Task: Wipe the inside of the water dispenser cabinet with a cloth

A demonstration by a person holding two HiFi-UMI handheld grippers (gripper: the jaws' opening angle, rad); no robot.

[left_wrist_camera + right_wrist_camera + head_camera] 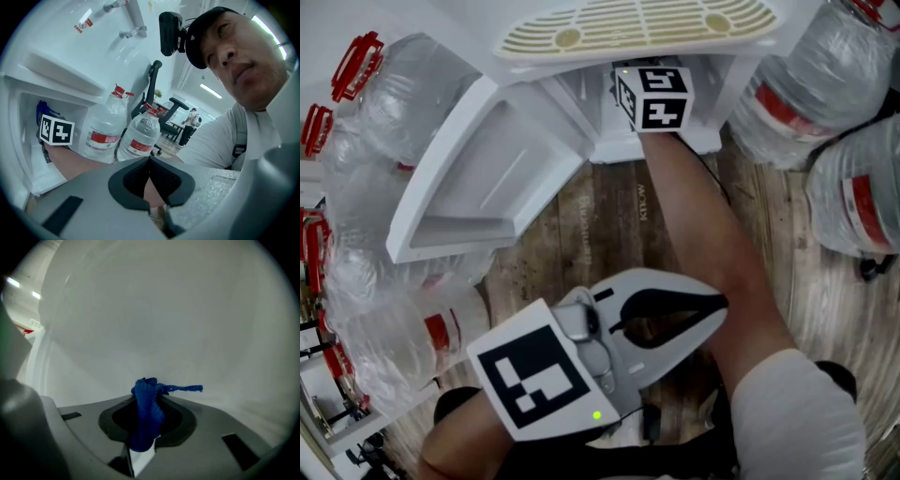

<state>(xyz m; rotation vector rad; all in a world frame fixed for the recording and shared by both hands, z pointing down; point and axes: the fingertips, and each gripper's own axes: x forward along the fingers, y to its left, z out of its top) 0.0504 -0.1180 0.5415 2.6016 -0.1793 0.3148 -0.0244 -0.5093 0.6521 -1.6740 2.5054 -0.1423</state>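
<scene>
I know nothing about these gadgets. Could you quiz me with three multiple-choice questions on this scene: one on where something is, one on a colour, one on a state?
1. Where is the right tool? A beside the cabinet; B inside it; C above it.
2. What colour is the cloth? A red; B yellow; C blue.
3. How are the left tool's jaws? A shut, empty; B wide open; C shut on the cloth.

Answers: B, as the right gripper view shows only white inner walls and the head view shows the arm reaching in. C, as blue fabric is pinched in the right tool. A, as the left gripper view shows the pads meeting with nothing between them.
</scene>
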